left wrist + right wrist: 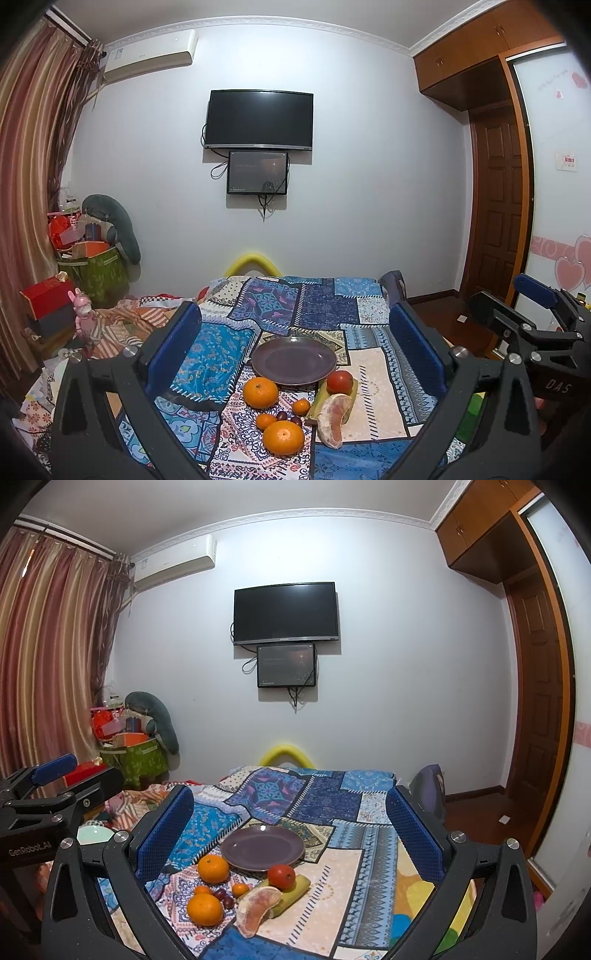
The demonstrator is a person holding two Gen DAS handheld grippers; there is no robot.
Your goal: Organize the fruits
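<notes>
An empty purple plate (293, 360) (263, 846) sits on a patchwork cloth. In front of it lie two big oranges (260, 392) (283, 437), two small tangerines (301, 407), dark grapes (289, 418), a red tomato (340, 381) on a banana (320, 399), and a peeled pomelo piece (333, 419). My left gripper (295, 332) is open and empty, held above and short of the fruit. My right gripper (290, 816) is open and empty too. The same fruit shows in the right wrist view: orange (213, 868), tomato (281, 877), pomelo piece (256, 908).
The cloth-covered surface (325, 306) stretches back toward a white wall with a TV (258, 120). Boxes and a green bin (96, 273) crowd the left corner under curtains. A wooden door (498, 221) stands right. The right gripper shows at the left view's right edge (535, 317).
</notes>
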